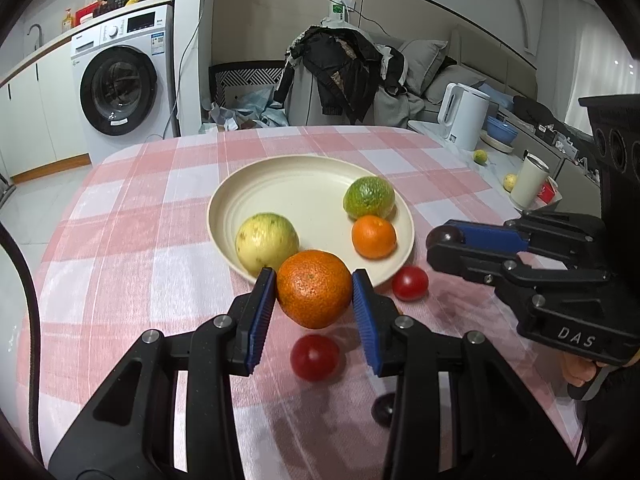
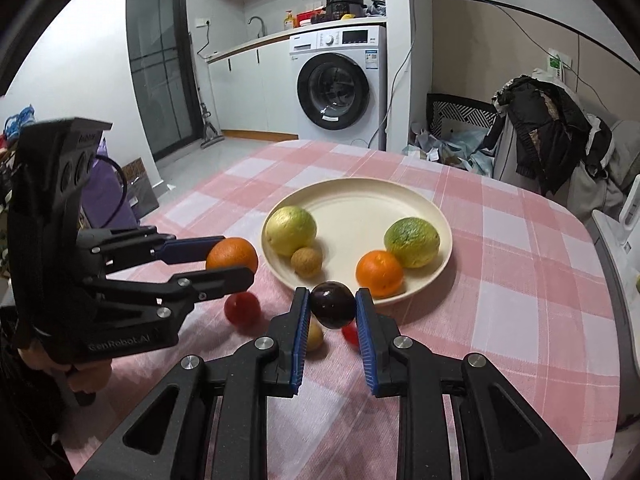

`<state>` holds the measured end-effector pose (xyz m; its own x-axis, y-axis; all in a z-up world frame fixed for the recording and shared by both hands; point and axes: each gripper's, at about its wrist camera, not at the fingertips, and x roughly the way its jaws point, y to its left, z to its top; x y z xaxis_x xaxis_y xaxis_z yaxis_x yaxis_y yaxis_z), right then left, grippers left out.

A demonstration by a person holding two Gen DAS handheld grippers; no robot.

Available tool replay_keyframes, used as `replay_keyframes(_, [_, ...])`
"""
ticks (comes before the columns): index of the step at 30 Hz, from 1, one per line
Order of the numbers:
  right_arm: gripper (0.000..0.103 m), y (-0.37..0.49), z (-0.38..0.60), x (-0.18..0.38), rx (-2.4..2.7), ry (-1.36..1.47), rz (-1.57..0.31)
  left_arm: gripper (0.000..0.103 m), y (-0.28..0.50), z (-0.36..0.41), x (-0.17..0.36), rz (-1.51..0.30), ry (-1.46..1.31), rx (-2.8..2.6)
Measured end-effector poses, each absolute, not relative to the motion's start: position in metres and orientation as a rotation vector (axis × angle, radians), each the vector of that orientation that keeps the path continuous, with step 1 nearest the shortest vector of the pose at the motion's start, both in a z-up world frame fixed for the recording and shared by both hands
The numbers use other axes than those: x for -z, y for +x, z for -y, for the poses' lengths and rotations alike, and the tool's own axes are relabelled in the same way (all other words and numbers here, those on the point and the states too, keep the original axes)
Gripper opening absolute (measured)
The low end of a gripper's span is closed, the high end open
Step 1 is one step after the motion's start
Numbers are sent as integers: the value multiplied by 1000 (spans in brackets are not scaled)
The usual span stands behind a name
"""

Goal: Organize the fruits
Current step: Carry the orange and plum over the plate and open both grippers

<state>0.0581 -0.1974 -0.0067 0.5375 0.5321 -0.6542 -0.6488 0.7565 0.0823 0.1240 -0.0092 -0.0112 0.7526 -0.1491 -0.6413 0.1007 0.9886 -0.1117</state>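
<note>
The left gripper (image 1: pixel 314 294) is sitting nearest the lens, angling down toward the table with its blue pads (image 1: pixel 262 316) pressing on both sides of a large orange (image 1: pixel 313 293), which it is holding clear of the pink checked tablecloth (image 1: pixel 140 240) at the near rim of the cream plate (image 1: pixel 280 184). Beneath it, a red cherry tomato (image 1: pixel 315 357) is lying on the cloth, and a second tomato (image 1: pixel 409 283) is resting just to the right of the plate's near edge. To the right, the right gripper (image 2: pixel 333 306) is likewise tilting downward, its narrow jaws pinching a dark plum (image 2: pixel 333 305) just in front of the plate. A bare hand (image 1: pixel 580 372) is gripping that tool's handle. Farther back, the plate is carrying a yellow-green fruit (image 1: pixel 266 242), a small orange (image 1: pixel 373 237), a green citrus (image 1: pixel 369 197) and a small brown fruit (image 2: pixel 306 262).
</note>
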Motion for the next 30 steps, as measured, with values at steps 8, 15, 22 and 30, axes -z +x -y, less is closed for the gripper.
replay_keyframes(8, [24, 75, 192, 10, -710, -147, -736, 36, 147, 12, 9, -693, -57, 133])
replay_keyframes(15, [24, 86, 186, 21, -703, -142, -764, 36, 168, 14, 13, -710, -47, 122])
replay_keyframes(22, [24, 91, 180, 28, -701, -142, -777, 36, 180, 16, 14, -704, -41, 111])
replay_keyframes(30, [24, 94, 180, 30, -709, -131, -778, 36, 184, 25, 17, -699, -19, 115])
